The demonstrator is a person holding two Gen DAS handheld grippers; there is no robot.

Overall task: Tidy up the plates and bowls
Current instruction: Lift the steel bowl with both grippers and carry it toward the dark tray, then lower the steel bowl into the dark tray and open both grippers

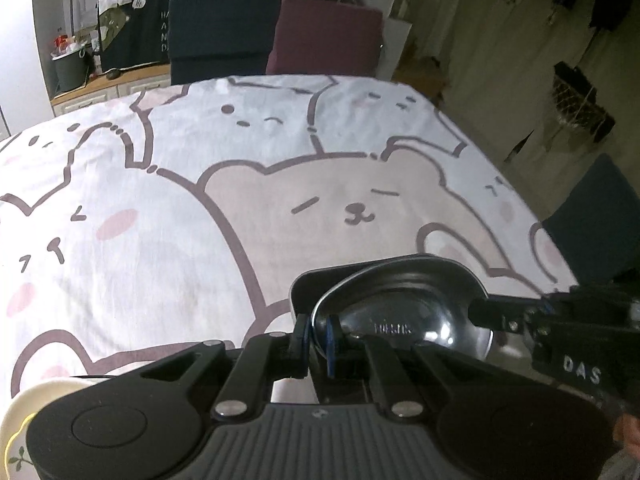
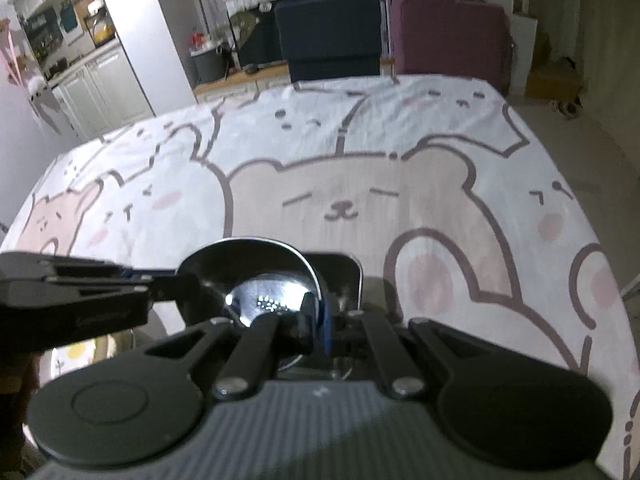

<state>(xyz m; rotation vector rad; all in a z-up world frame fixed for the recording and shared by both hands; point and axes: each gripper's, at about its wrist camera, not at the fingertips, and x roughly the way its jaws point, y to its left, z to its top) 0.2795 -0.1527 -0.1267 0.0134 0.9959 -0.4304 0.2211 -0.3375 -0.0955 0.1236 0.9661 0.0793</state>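
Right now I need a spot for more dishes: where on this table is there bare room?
The bear-print tablecloth lies bare from the shiny steel bowl out to the far edge by the navy chair and maroon chair. The near edge is crowded: both grippers clamp the bowl over a black square dish, beside a cream flower-print plate.

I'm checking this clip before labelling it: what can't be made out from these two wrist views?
- What the steel bowl rests on or in: both views, hidden by the bowl and both gripper bodies.
- The dark square container behind the bowl: right wrist view, mostly covered by the bowl.
- The cream dish: left wrist view, cut off by the edge and the left gripper.
- The bowl's stamped marking: blurred.
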